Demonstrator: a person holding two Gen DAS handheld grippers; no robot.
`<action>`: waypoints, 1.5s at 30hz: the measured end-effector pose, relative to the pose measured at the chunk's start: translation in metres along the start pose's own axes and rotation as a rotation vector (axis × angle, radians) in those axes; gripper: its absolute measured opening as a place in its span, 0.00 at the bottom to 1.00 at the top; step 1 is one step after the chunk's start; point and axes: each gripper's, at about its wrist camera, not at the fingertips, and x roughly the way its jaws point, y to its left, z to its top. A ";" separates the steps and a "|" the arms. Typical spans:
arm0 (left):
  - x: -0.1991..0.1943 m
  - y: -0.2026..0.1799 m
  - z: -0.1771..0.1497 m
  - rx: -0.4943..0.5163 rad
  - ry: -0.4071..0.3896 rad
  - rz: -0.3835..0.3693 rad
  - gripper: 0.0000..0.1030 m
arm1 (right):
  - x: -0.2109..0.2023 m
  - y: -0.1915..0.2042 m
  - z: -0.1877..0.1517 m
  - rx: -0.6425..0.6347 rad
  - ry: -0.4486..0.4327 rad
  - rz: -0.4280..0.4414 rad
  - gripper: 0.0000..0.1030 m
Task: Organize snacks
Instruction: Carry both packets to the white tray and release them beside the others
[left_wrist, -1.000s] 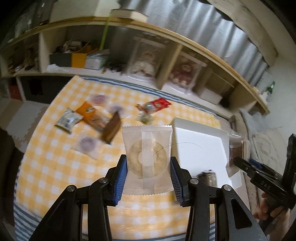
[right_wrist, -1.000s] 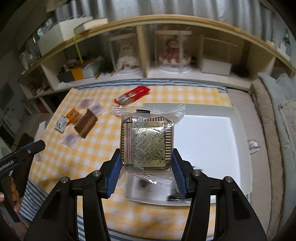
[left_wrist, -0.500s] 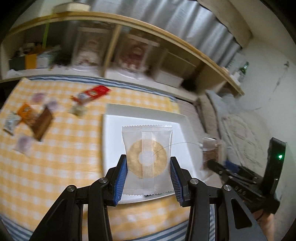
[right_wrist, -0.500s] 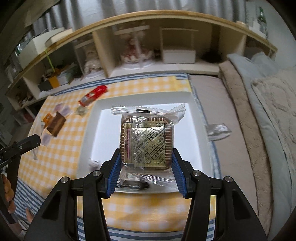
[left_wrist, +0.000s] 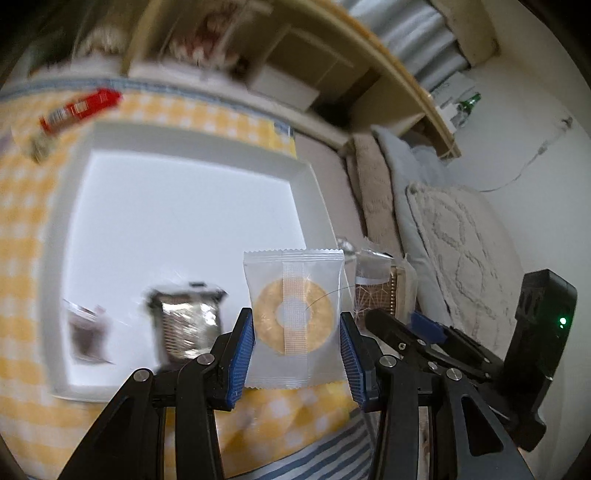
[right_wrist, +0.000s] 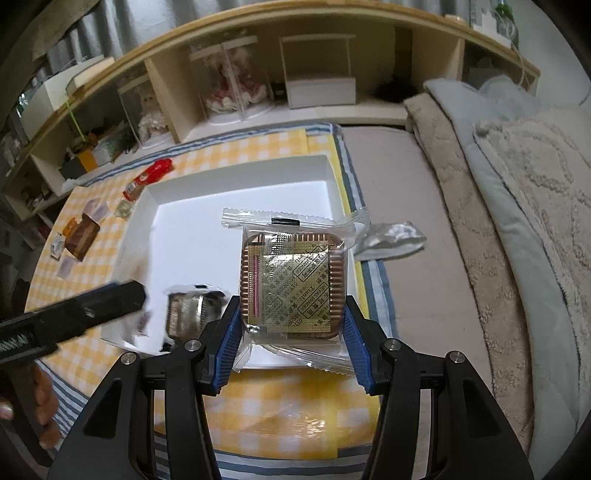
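Note:
My left gripper is shut on a clear packet with a ring-shaped biscuit, held over the near right corner of the white tray. My right gripper is shut on a wrapped square golden pastry above the tray's right side. Inside the tray near its front lie a silvery wrapped snack and a darker packet. The right gripper's body shows at the right of the left wrist view, and the left gripper's dark finger reaches in from the left of the right wrist view.
The tray sits on a yellow checked cloth. A red snack packet and several small packets lie on the cloth left of the tray. An empty clear wrapper lies right of it. Shelves stand behind, bedding to the right.
Both grippers, each still holding its snack, have swung right from over the cloth to over the tray's near right part and dropped lower. The left gripper now shows in the right wrist view.

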 end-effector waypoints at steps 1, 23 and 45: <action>0.010 0.005 0.003 -0.019 0.016 -0.011 0.42 | 0.004 -0.005 -0.002 0.006 0.010 0.006 0.51; 0.117 0.092 0.067 -0.160 0.102 0.043 0.45 | 0.062 -0.021 -0.003 0.015 0.127 0.036 0.52; 0.070 0.049 0.044 0.001 0.125 0.066 0.77 | 0.035 -0.026 -0.029 0.039 0.088 0.042 0.80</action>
